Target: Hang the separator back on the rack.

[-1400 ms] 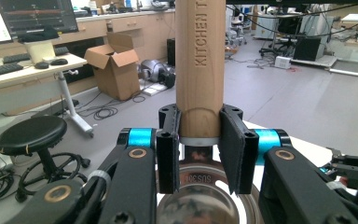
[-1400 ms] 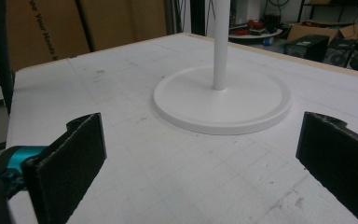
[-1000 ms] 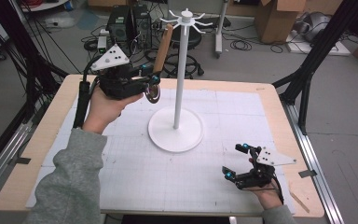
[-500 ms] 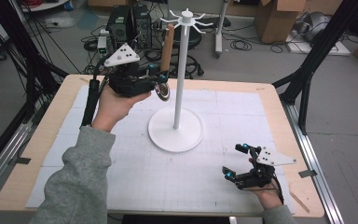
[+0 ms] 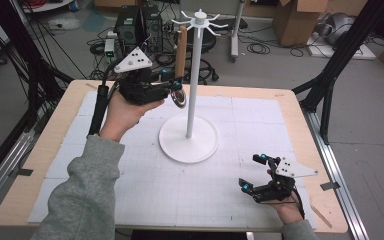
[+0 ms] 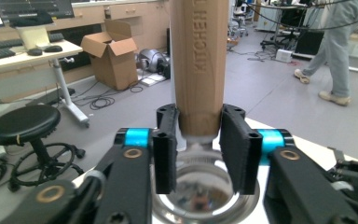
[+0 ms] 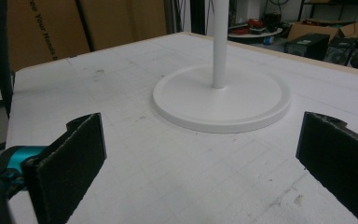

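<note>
At the table's far left, the left gripper [image 5: 172,90] has just been easing its jaws, which bracket the utensil's wooden handle [image 5: 180,45] at its base; its long axis stands upright, top beside the white stand's hooks [image 5: 198,19]. Well apart at the near right, the right gripper [image 5: 254,172] rests spread wide and empty.

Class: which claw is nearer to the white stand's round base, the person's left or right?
Right. The right claw rests low on the table beside the base; the left claw is raised beside the pole, around a wooden-handled utensil.
</note>
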A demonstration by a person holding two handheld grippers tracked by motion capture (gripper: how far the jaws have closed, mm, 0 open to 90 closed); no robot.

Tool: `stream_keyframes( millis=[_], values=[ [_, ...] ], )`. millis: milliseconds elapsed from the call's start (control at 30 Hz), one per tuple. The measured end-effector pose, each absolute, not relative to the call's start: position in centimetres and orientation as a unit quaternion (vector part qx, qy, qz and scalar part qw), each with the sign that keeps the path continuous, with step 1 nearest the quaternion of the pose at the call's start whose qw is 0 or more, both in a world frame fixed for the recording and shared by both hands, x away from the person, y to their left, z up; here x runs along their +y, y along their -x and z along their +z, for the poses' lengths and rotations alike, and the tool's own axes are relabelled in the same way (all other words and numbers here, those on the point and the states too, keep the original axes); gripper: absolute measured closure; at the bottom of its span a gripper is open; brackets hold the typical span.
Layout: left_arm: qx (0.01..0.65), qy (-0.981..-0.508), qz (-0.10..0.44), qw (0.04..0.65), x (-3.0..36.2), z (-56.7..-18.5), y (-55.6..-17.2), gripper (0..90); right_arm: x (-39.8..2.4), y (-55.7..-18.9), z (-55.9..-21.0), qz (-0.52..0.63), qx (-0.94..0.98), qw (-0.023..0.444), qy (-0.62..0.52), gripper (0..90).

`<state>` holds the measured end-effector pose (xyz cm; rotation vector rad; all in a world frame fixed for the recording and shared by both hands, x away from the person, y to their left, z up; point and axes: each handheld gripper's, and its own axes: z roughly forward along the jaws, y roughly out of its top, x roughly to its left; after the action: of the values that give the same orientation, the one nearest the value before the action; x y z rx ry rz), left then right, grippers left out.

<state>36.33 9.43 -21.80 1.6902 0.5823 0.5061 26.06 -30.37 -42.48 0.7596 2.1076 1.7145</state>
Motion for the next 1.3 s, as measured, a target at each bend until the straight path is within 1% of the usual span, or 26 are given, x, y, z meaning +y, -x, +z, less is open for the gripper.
stream_keyframes(
  millis=[133,233,567,633,700,867,1000,1100,1167,1300],
  values=[
    [0.241,-0.732,0.212,0.601,10.1,-22.4,-36.0,56.5,-30.4,-26.1,-42.5,0.6,0.737,0.159,-0.266,0.6],
    [0.227,-0.734,0.216,0.603,10.7,-22.9,-35.7,49.6,-30.4,-26.2,-42.5,0.601,0.737,0.16,-0.265,0.6],
    [0.197,-0.738,0.221,0.606,12.0,-24.7,-34.4,34.7,-30.4,-26.2,-42.6,0.599,0.738,0.159,-0.266,0.6],
    [0.194,-0.739,0.222,0.606,12.4,-25.1,-34.3,29.7,-30.4,-26.2,-42.6,0.599,0.738,0.157,-0.267,0.6],
    [0.198,-0.742,0.227,0.598,12.7,-25.4,-34.1,27.9,-30.4,-26.2,-42.6,0.599,0.739,0.158,-0.266,0.6],
    [0.193,-0.737,0.232,0.605,13.6,-26.4,-33.8,19.1,-30.3,-26.3,-42.7,0.597,0.741,0.156,-0.267,0.6],
    [0.195,-0.737,0.228,0.606,14.1,-27.2,-33.8,13.5,-30.3,-26.3,-42.7,0.598,0.739,0.158,-0.266,0.6],
    [0.202,-0.738,0.215,0.607,14.5,-27.7,-33.8,5.0,-30.4,-26.3,-42.7,0.597,0.74,0.158,-0.266,0.6],
    [0.204,-0.735,0.213,0.611,14.7,-28.1,-33.8,1.9,-30.4,-26.3,-42.7,0.597,0.741,0.157,-0.266,0.6],
    [0.21,-0.733,0.208,0.613,15.4,-29.0,-33.6,1.7,-30.3,-26.3,-42.7,0.597,0.74,0.159,-0.266,0.6]
  ],
)
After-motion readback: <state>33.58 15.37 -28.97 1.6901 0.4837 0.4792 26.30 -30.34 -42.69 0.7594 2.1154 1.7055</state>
